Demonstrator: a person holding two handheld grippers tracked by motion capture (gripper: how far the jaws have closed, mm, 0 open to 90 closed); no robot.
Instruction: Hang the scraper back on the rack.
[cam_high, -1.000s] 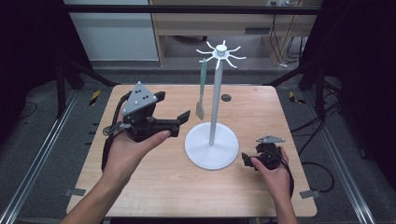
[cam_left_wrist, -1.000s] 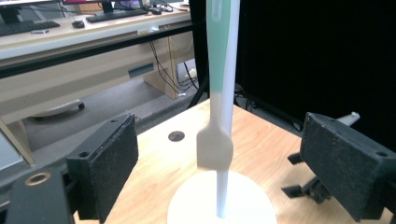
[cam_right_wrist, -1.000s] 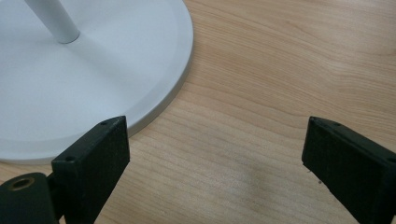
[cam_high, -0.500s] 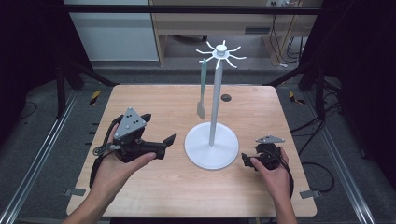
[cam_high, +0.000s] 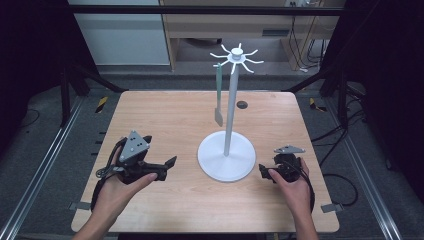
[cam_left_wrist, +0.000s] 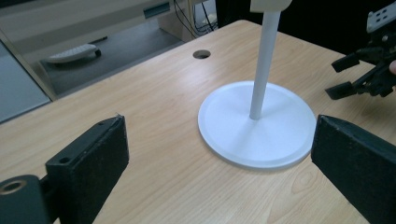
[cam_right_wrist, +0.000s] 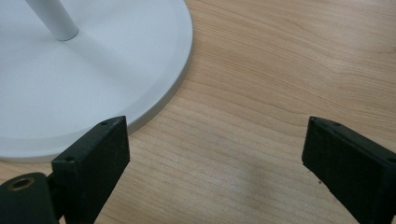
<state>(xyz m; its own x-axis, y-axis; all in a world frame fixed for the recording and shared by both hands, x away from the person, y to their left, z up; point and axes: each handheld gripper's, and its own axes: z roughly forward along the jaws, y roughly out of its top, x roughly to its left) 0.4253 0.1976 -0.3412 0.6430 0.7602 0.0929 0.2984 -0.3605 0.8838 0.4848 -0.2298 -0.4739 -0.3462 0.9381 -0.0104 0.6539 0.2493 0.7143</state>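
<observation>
A: High view first: the stand (cam_high: 226, 159) sits right of the bench (cam_high: 165, 120) centre, its pole rising to a ring of hooks. A green spatula (cam_high: 218, 95) hangs from a hook at about 9 o'clock of the pole, blade down, clear of the bench.

B: And the tools?

A: The left tool (cam_high: 167, 164) lies low near the bench at 9 o'clock of the stand's base, well apart from it, tips pointing toward the base. Its jaws have just been opening, and the left gripper view shows them spread wide with nothing between them, only wood and the white base ahead. The right tool (cam_high: 263, 172) rests at 3 o'clock of the base, just beside its rim. The right gripper view shows its jaws parted too, with bare wood between and the rim near one pad.

B: So which step is this?

A: I judge it a resting pose: both hands down, both tools empty, the spatula on its hook. Either the hanging is finished or a fetch is about to start; I cannot tell which.

B: If it's a fetch?

A: Then one tool must rise to the spatula, close on the handle below the hook, and lift it up off before pulling away, or the stand may tip.
</observation>
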